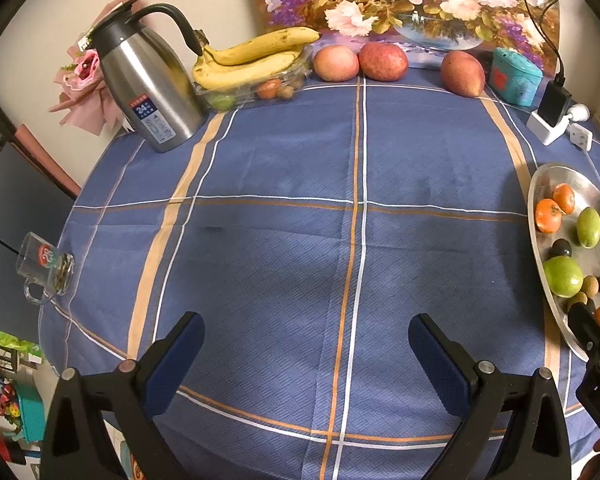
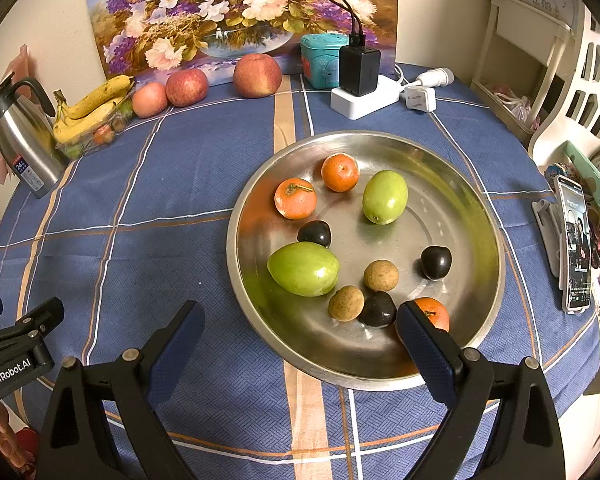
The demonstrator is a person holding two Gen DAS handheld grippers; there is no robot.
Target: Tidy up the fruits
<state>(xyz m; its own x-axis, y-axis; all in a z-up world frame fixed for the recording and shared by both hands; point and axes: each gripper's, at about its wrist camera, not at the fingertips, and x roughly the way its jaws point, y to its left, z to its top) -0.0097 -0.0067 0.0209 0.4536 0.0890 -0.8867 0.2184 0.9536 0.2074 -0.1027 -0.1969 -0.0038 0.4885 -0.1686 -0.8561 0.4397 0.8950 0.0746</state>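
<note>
While both claws gape empty, right claw (image 2: 300,334) hangs over the steel plate (image 2: 496,248), likely choosing a fruit; left claw (image 1: 306,340) waits above the desk (image 1: 284,240)

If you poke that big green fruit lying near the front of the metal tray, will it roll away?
Probably, a little. The green fruit is egg-shaped and lies on its side, so it would likely wobble sideways rather than roll straight. Its skin looks smooth and shiny, and the steel tray looks slick, so it might slide too. The tray's raised rim should stop it.
</note>
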